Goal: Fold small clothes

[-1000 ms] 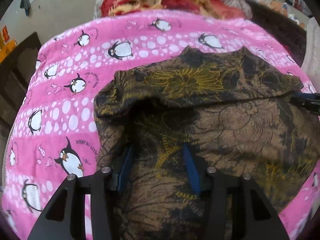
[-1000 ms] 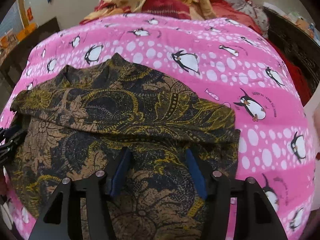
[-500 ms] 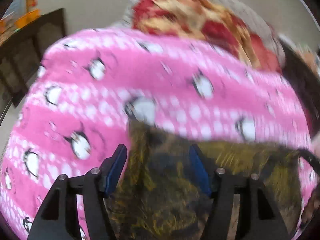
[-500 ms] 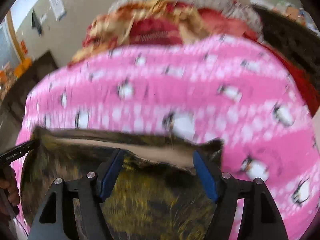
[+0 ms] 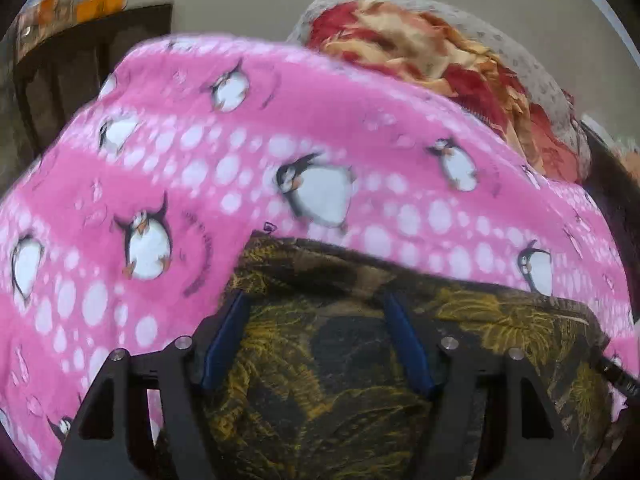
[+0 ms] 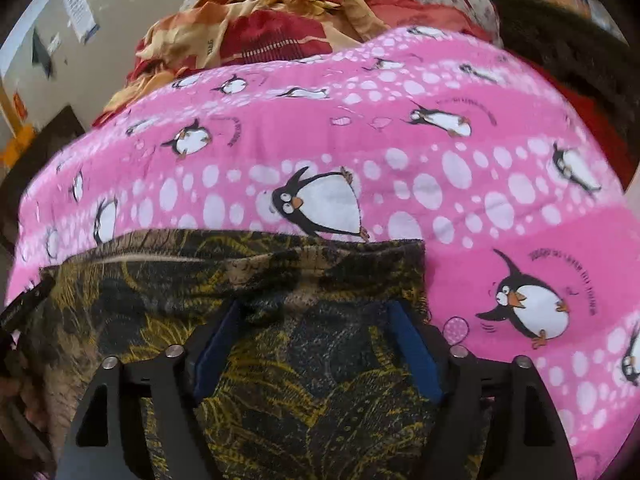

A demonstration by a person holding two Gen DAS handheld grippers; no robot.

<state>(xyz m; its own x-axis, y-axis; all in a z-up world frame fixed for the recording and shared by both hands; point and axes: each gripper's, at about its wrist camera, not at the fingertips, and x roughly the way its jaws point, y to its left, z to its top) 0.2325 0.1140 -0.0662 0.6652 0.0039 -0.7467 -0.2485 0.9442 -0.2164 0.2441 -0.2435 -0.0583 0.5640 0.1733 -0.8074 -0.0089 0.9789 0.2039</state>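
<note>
A small dark garment with a brown and yellow floral print [image 5: 480, 312] lies folded on a pink penguin blanket [image 5: 240, 160]. It also shows in the right wrist view [image 6: 160, 280]. My left gripper [image 5: 316, 320] sits over the garment's left end with its blue-padded jaws wide apart, and cloth lies under and between them. My right gripper [image 6: 316, 320] sits over the right end, jaws also wide apart over the cloth. Neither gripper pinches the cloth. The garment's near part is hidden under the grippers.
A crumpled red and yellow blanket [image 6: 260, 32] is heaped at the far side of the bed. Dark wooden furniture [image 5: 80, 60] stands at the left by a beige wall. The pink blanket [image 6: 500, 200] stretches beyond and to the right of the garment.
The garment's near part has been carried forward over the far part, so it now lies shorter and doubled. Both grippers moved forward, tilted up, and are now steady.
</note>
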